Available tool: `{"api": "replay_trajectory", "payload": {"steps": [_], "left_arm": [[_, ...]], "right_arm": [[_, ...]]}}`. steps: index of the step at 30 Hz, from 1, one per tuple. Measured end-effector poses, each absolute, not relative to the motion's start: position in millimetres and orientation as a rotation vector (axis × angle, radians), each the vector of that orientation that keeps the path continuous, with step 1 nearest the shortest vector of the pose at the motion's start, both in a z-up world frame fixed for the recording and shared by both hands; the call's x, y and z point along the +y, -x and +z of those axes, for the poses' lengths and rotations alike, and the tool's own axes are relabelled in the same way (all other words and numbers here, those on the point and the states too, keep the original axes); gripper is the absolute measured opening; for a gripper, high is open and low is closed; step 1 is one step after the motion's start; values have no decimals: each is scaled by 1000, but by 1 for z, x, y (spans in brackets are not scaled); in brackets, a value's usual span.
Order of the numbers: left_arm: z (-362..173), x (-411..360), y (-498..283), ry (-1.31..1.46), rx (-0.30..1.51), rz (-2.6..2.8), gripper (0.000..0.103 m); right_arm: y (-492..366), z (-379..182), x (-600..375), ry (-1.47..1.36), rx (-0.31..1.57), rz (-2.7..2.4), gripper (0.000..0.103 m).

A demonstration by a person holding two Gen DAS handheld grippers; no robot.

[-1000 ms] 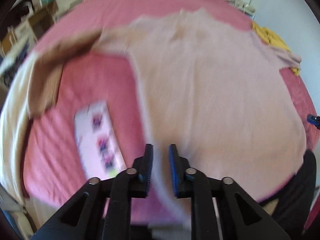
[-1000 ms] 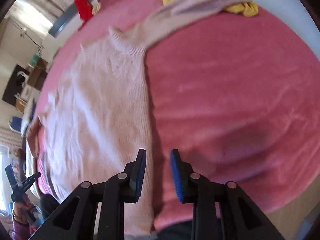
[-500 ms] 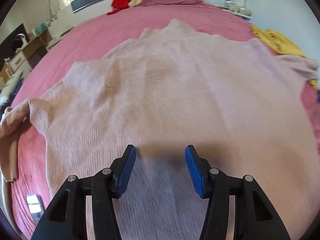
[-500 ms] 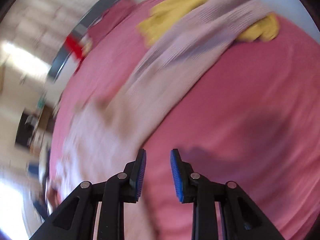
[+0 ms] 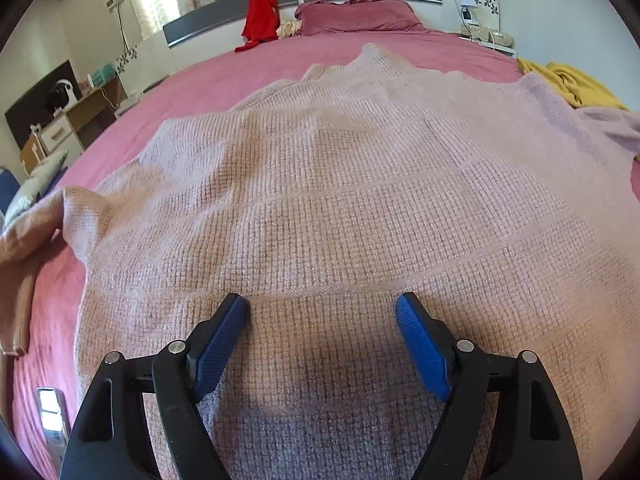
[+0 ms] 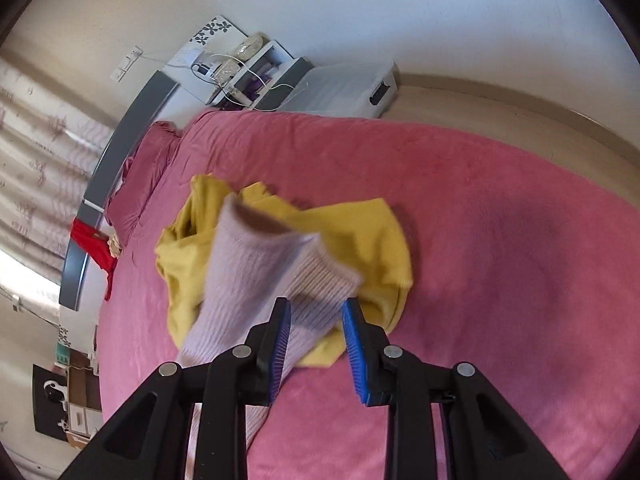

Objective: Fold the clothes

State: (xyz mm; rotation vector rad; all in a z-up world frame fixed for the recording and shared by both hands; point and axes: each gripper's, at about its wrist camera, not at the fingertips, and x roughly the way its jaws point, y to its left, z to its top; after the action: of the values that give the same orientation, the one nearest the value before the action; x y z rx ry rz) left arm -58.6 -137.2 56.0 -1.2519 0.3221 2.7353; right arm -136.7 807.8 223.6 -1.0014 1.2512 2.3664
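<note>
Sweater (image 5: 340, 208) flat, perhaps touching left tool (image 5: 322, 308)

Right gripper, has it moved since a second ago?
Yes. The right gripper moved up the bed toward the yellow garment, now straddling the pink sweater's sleeve.

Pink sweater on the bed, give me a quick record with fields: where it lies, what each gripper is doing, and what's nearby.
garment: pink sweater, spread flat on the pink bedspread
left gripper: jaws open, low over the sweater's body
right gripper: jaws open, either side of the sweater sleeve, not closed on it
sleeve: lies across a yellow garment
other items: red cloth on the headboard, pillow
</note>
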Motion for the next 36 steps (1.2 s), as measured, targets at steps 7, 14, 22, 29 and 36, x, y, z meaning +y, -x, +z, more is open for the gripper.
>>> {"api": "replay_trajectory", "payload": {"steps": [7,14,22,29,36], "left_arm": [[56,-141,57,1249,316,2739,82],[50,-144,66,1256,299,2736,82],[64,-148,69,1285,142,2661,82],[104,-190,35,1185,-167,2649,82],[100,-251,32,1183,-243,2676,82]], "right_arm": [[133,209,801,969,1254,2426,8],[110,268,765,821,1254,2512,7],[113,414,594,728,1087,2893,7],[132,426,279,982,488,3314,16],[118,261,99,1798,205,3229,22]]}}
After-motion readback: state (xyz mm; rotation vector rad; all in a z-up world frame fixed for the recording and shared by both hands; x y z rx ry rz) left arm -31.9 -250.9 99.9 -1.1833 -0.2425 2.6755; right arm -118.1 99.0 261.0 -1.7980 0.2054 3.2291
